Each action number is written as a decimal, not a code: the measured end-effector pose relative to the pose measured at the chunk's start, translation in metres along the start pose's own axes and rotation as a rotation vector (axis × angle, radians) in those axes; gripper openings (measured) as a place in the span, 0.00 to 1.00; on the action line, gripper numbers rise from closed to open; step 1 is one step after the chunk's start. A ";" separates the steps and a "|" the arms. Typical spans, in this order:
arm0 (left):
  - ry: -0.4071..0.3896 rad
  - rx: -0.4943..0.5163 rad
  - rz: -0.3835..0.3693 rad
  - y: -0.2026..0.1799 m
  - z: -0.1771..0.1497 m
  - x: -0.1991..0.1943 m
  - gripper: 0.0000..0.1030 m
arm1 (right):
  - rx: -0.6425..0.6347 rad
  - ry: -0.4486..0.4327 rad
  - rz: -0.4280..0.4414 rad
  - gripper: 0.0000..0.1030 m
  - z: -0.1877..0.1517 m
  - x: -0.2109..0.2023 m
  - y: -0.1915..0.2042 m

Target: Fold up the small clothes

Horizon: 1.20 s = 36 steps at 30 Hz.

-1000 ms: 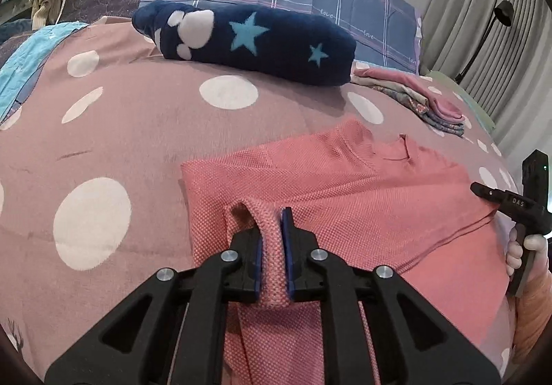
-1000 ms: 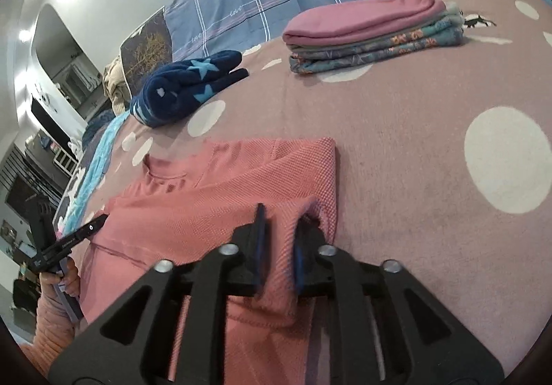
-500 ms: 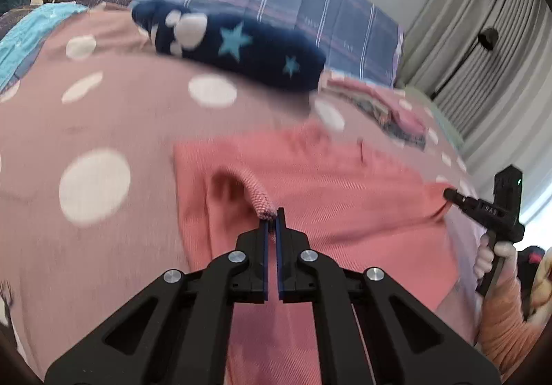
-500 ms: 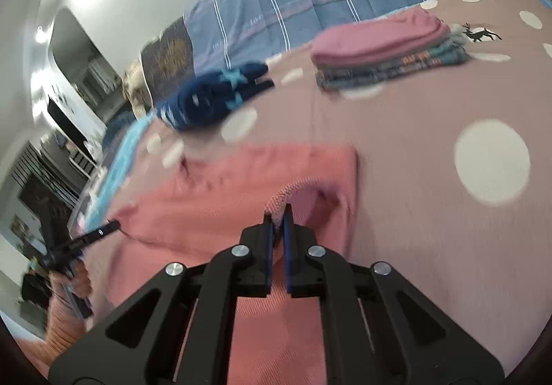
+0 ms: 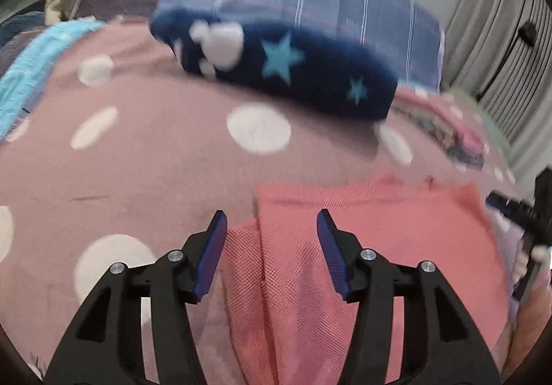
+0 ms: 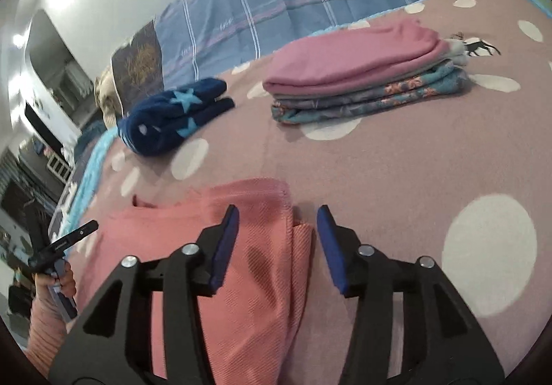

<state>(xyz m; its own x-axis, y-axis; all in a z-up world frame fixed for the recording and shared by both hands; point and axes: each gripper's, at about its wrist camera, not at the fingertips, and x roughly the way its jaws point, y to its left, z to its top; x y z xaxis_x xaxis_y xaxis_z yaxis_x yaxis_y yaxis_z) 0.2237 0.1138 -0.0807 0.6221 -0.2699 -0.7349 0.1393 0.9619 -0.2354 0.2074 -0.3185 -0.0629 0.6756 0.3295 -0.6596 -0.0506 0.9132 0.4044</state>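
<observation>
Over pink shirt, both grippers' fingers just opened, empty.

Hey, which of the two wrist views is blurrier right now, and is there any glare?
Left wrist view: motion-smeared, the navy star-patterned fleece bundle and polka-dot pink bedspread soft, no glare. Right wrist view: sharper, the folded clothes stack crisp, bright ceiling-light glare at upper left, fisheye bending the edges.

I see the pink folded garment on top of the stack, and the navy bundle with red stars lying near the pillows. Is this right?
Not quite: the stars on the navy bundle are light blue, not red, as the right wrist view shows. The rest holds: the pink folded garment lies on top of the stack, and the bundle lies near the pillows.
</observation>
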 end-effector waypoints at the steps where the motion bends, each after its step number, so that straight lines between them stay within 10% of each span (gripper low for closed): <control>1: 0.016 0.010 0.008 -0.002 0.001 0.007 0.53 | -0.008 0.006 -0.010 0.51 0.001 0.004 0.000; 2: 0.031 0.027 0.017 -0.004 0.004 0.016 0.52 | -0.021 0.017 -0.024 0.52 0.002 0.009 0.001; 4: 0.032 0.047 0.010 -0.005 0.006 0.021 0.00 | -0.041 0.040 -0.035 0.49 0.005 0.021 0.002; 6: 0.012 0.026 -0.014 -0.004 0.010 0.017 0.01 | -0.047 0.040 -0.014 0.09 0.007 0.025 0.003; 7: -0.016 0.012 -0.027 -0.003 0.010 0.008 0.01 | -0.054 0.026 0.003 0.07 0.008 0.022 0.006; 15: -0.229 0.086 -0.033 -0.022 0.021 -0.069 0.01 | -0.107 -0.209 0.054 0.06 0.023 -0.037 0.027; 21: -0.064 0.091 0.071 -0.007 0.025 -0.002 0.06 | -0.043 0.019 -0.109 0.20 0.021 0.033 0.006; 23: -0.024 0.082 0.079 -0.001 0.014 0.000 0.07 | -0.027 0.012 -0.092 0.21 0.005 0.022 0.001; 27: -0.088 0.087 0.053 0.000 -0.026 -0.052 0.44 | -0.052 -0.026 -0.058 0.30 -0.032 -0.038 -0.001; 36: -0.056 0.041 -0.079 0.005 -0.143 -0.137 0.47 | -0.079 0.009 0.015 0.34 -0.151 -0.125 0.012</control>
<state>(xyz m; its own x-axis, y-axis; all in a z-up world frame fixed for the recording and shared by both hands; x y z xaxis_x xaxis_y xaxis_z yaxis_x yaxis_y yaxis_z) 0.0289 0.1494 -0.0725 0.6496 -0.3436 -0.6782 0.2204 0.9389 -0.2645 0.0115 -0.3129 -0.0714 0.6678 0.3447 -0.6597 -0.1185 0.9242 0.3630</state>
